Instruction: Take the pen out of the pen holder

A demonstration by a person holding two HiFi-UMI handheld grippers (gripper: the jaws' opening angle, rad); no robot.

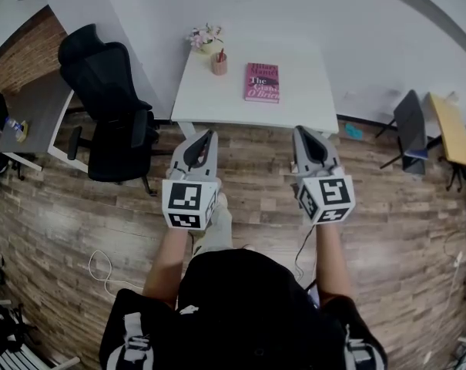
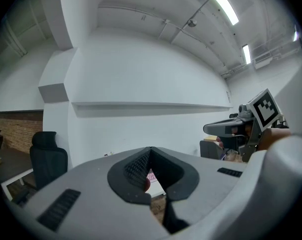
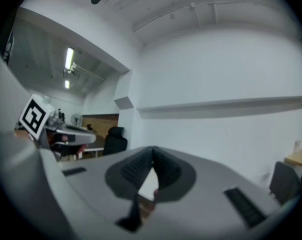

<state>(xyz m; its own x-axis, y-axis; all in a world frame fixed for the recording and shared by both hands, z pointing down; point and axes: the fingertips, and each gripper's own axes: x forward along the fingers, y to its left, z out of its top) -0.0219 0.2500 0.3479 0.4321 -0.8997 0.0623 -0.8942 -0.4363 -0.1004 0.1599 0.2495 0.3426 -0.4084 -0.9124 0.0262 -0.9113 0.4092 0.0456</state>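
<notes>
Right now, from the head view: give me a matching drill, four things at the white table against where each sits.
Things:
1. pen holder
2. pink book
3. flowers
4. black office chair

Places:
a. on the floor, left of the table
b. table's far left corner
c. flat, mid-table
d. just in front of the flowers

Pairs: 1-d, 2-c, 3-b, 4-a

Left tool [image 1: 210, 135] closed, right tool [image 1: 300, 131] apparently closed, level
</notes>
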